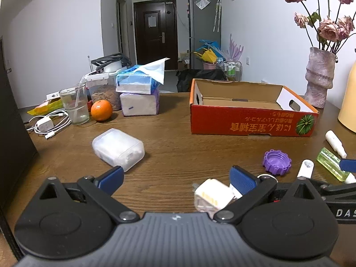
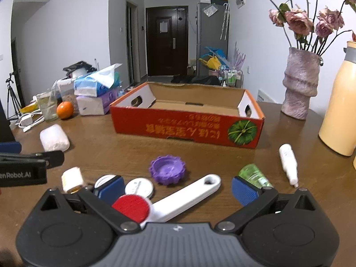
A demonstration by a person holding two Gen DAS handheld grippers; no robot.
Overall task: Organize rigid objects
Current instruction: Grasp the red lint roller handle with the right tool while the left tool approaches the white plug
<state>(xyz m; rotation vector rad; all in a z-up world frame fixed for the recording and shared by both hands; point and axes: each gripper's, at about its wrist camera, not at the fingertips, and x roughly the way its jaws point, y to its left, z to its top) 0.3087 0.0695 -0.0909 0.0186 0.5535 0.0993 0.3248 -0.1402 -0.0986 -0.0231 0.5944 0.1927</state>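
Note:
An open red cardboard box [image 1: 251, 120] [image 2: 187, 122] lies on the wooden table with nothing visible inside. My left gripper [image 1: 176, 180] is open and low over the table. A white-and-yellow cube [image 1: 211, 198] [image 2: 72, 179] rests by its right finger, and a translucent white case [image 1: 118, 148] [image 2: 54, 138] lies ahead to the left. My right gripper [image 2: 178, 189] is open around a white-handled tool [image 2: 189, 197] with a red round head [image 2: 131, 207]. Close by are a white round lid [image 2: 139, 188], a purple cap [image 2: 167, 169] [image 1: 277, 161], a green bottle [image 2: 253, 175] [image 1: 331, 163] and a small white bottle [image 2: 288, 162].
A pink vase [image 2: 299, 84] of dried roses and a yellow flask [image 2: 338, 111] stand at the right. At the back left are tissue packs [image 1: 139, 93], an orange [image 1: 101, 110], a glass [image 1: 74, 105] with a straw and a white charger cable [image 1: 47, 124].

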